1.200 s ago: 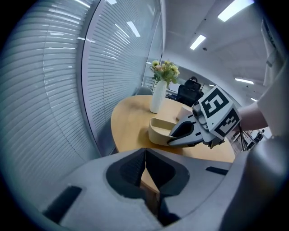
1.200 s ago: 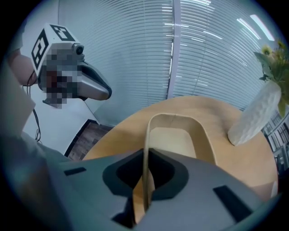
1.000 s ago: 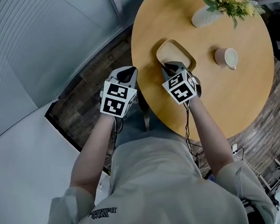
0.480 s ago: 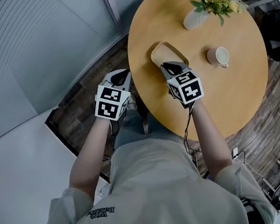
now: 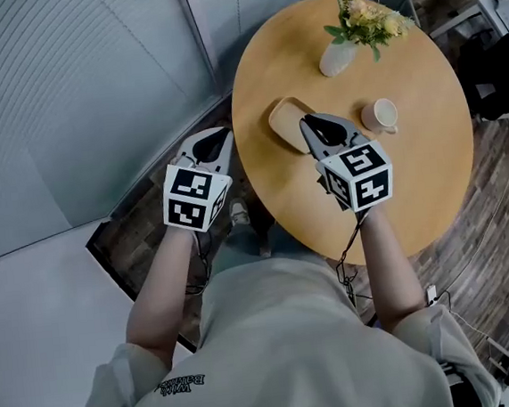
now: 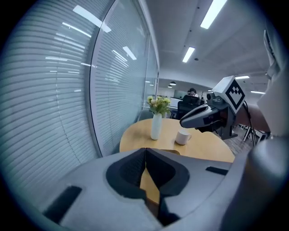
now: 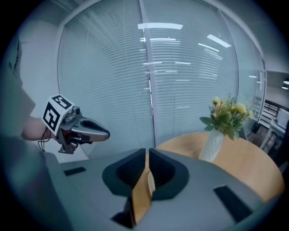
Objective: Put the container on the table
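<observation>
- container [image 5: 287, 122]: shallow tan dish, lies flat on the table [image 5: 414, 183], in the table's left part, near the left rim, nothing in it.
- right gripper [image 5: 310, 126]: above the table, its tip at the container's right edge in head view; can't tell if it touches.
- right jaws: all but together, only a thin slit left. Table wood and a pale sliver show through the slit, and nothing is gripped.
- cup [image 5: 379, 116]: upright on the table, right of the container and beyond the right gripper, apart from both.
- vase [image 5: 337, 56]: white, stands at the table's far side, with flowers [image 5: 364, 19] in it, well apart from the container.
- left gripper [image 5: 217, 139]: off the table, just beside its left rim, over dark wood floor [image 5: 146, 195].
- left jaws: pressed together at the tips, holding nothing.
- each gripper has its marker cube at the back and is held in one of the person's hands, forearms bare.
- blinds [image 5: 74, 99]: behind glass, left of the table and past its far edge.
</observation>
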Action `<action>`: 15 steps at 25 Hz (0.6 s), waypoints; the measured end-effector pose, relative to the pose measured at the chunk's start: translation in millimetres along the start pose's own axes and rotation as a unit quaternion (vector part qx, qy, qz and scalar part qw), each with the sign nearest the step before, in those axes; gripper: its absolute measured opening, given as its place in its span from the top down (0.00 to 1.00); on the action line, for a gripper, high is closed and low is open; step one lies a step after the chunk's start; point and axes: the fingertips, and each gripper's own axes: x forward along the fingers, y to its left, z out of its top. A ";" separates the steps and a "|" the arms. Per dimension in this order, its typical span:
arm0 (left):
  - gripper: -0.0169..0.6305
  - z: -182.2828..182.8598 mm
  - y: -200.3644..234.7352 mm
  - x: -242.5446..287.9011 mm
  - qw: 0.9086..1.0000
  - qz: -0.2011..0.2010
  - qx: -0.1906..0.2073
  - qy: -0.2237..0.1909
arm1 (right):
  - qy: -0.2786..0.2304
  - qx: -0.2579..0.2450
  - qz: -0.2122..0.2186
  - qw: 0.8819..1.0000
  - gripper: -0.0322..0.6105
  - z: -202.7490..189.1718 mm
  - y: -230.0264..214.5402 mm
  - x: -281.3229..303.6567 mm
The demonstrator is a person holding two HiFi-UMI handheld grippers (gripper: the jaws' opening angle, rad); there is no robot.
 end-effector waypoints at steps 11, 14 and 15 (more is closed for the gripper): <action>0.94 112.9 -24.0 -55.0 0.992 -0.006 0.084 -0.093 | -0.114 -0.056 -0.064 0.990 0.90 92.1 -6.3 -96.1; 0.94 146.7 -26.5 -75.4 0.984 0.012 0.118 -0.130 | -0.138 -0.077 -0.073 0.985 0.90 110.3 -0.5 -118.5; 0.94 158.1 -27.6 -83.5 0.981 0.019 0.129 -0.144 | -0.153 -0.077 -0.072 0.983 0.90 117.5 2.2 -126.6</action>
